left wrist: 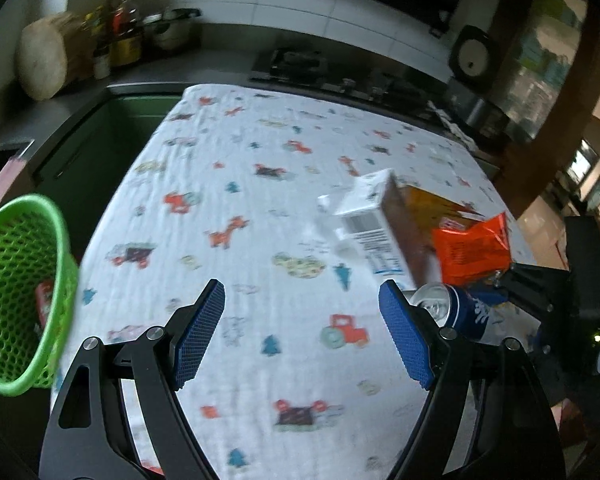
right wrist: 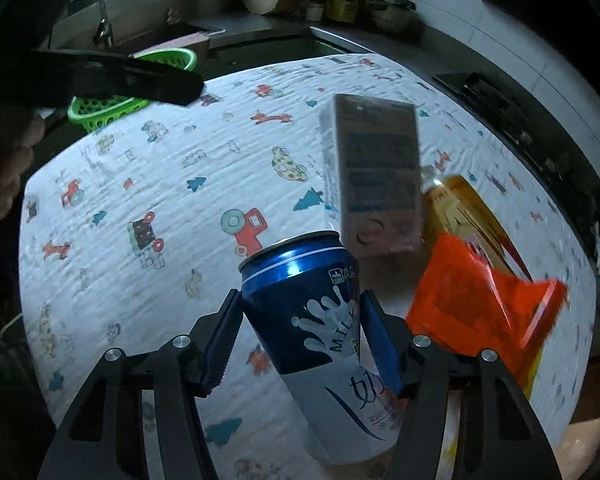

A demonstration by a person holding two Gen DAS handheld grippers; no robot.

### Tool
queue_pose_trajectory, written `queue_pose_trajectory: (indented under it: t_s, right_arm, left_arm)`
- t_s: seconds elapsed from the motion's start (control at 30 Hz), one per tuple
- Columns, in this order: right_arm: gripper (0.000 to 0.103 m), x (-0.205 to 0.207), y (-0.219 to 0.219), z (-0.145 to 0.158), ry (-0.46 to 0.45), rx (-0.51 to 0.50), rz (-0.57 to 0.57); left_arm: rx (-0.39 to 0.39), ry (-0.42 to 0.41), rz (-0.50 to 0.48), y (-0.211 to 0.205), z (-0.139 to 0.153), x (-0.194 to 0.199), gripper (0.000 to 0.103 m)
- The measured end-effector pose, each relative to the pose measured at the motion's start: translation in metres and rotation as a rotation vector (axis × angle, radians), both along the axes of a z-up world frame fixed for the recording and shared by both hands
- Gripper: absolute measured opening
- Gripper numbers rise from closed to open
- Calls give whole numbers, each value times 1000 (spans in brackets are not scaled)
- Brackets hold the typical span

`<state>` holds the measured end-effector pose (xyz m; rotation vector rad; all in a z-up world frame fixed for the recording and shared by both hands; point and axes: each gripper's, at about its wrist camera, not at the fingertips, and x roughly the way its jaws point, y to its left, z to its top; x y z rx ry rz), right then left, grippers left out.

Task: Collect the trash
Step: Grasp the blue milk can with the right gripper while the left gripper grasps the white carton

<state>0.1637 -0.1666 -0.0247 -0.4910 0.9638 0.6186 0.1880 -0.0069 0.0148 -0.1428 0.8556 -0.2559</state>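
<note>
My right gripper [right wrist: 300,312] is shut on a blue and white milk can [right wrist: 316,320], held tilted above the patterned tablecloth [right wrist: 160,200]. The can also shows in the left wrist view [left wrist: 456,312], at the right. My left gripper [left wrist: 302,300] is open and empty over the cloth. A white carton [left wrist: 374,232] stands on the table, with an orange wrapper [left wrist: 472,248] and a yellow packet [left wrist: 432,204] beside it. They show in the right wrist view too: carton [right wrist: 376,176], wrapper [right wrist: 480,300], packet [right wrist: 464,208]. A green mesh basket [left wrist: 16,292] sits at the table's left edge with something red inside.
A kitchen counter with bottles [left wrist: 116,36], a round wooden board [left wrist: 46,58] and a stove [left wrist: 300,64] runs behind the table. A sink with a tap [right wrist: 104,28] is at the far left. The left gripper's arm [right wrist: 132,80] crosses in front of the basket [right wrist: 112,108].
</note>
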Motion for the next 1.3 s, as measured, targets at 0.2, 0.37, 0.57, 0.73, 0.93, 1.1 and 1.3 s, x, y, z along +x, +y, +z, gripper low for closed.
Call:
queue_pose_trajectory:
  t_s: [0.2,0.37,0.57,0.73,0.93,1.1,1.3]
  right_arm:
    - [58,-12,-20,4,0,31,-33]
    - [58,-17,-34,4,7,58,-53]
    - [58,-21,-43,0,13,78,-53]
    - [58,-20,-48,1,12,98,-47]
    - [58,-20,-51,1,6,110,-37]
    - [58,-21,-52,1,4,117,-35]
    - [58,-22,-52,1,2,117,-35]
  left_arm:
    - [12,11,-33,-36,-5,9,78]
    - [6,15,-29,-56,-10,22,78]
    - [-72,52,8,-65,-23,43,78]
    - [-146,81,46,-64,-37,60,78]
    - [-225,94,51,-65,-47,75,77]
    - [-256,106,47,-67,-56,83,72]
    - [-273,101,22,-70,-59,86,56]
